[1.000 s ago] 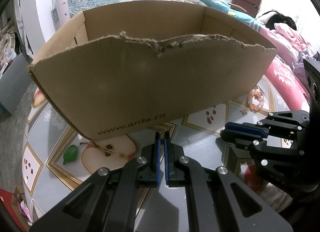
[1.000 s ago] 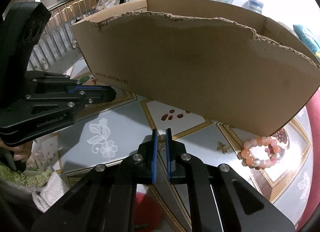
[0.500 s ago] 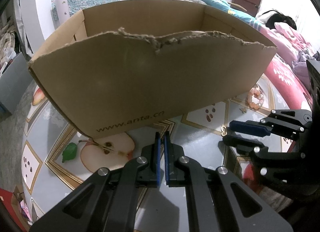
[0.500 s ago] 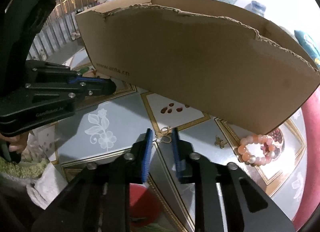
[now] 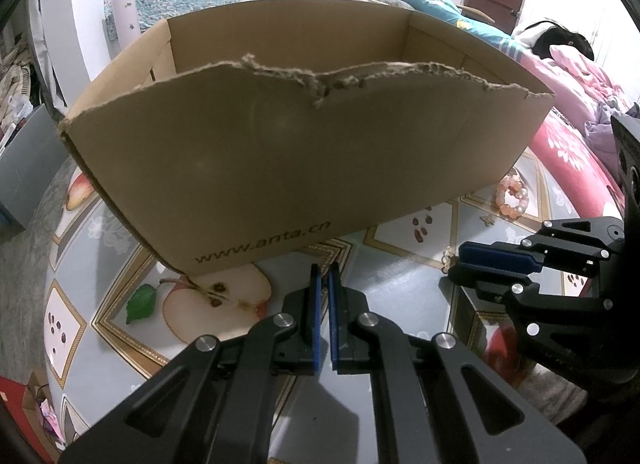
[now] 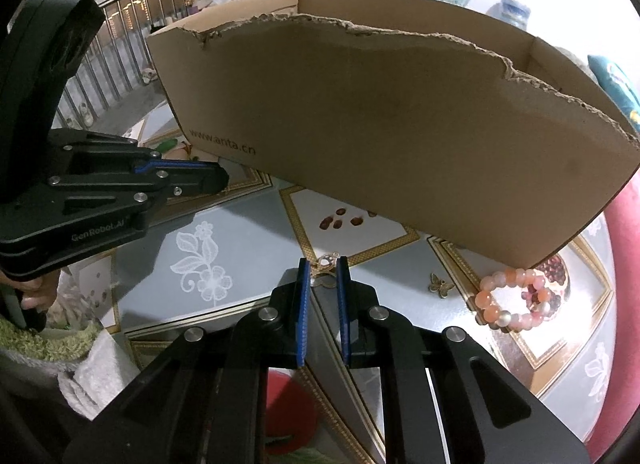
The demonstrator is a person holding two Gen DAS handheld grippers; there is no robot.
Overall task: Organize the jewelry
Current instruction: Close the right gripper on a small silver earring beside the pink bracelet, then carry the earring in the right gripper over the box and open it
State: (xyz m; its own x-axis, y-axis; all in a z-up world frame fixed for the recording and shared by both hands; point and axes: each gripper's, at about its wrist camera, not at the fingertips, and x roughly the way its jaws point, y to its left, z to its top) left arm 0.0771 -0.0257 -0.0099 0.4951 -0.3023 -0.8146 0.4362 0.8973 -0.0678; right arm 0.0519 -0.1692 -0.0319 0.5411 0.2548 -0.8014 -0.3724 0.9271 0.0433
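Observation:
A small gold charm (image 6: pixel 326 262) lies on the glass table between the tips of my right gripper (image 6: pixel 323 264). The blue pads stand a little apart and sit against both of its sides. In the left wrist view the same charm (image 5: pixel 447 258) shows at the tips of the right gripper (image 5: pixel 460 270). A pink bead bracelet (image 6: pixel 512 300) and a gold butterfly charm (image 6: pixel 440 286) lie to the right, near the corner of the cardboard box (image 6: pixel 400 135). My left gripper (image 5: pixel 324 270) hovers shut and empty in front of the box (image 5: pixel 300 151).
The box's torn front wall stands close behind both grippers. A fruit-patterned cloth lies under the glass table top (image 5: pixel 400 272). A bed with pink bedding (image 5: pixel 580 103) lies to the right. A railing (image 6: pixel 120 43) stands far left. A person's hand (image 6: pixel 32 296) grips the left tool.
The right jaws, shut a second ago behind the gold charm, parted, came forward around it and have narrowed onto it. The left gripper has not moved.

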